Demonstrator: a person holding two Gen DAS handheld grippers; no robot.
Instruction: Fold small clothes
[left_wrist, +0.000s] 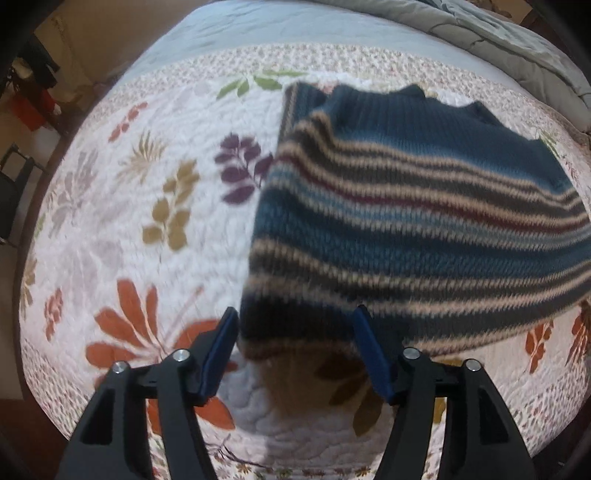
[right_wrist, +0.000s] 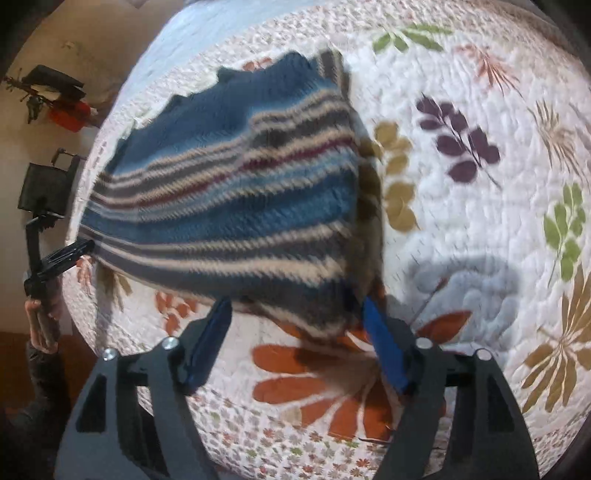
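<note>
Fingers: our left gripper (left_wrist: 293, 352) and right gripper (right_wrist: 297, 343) gape wide, gripping nothing.
Next: we smooth the striped sweater (left_wrist: 417, 221) flat on the quilt (left_wrist: 155, 229).

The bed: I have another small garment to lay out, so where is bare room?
The floral quilt is bare beside the striped sweater, from its side edge to the bed's edge. The rumpled grey blanket crowds the far corner.
</note>
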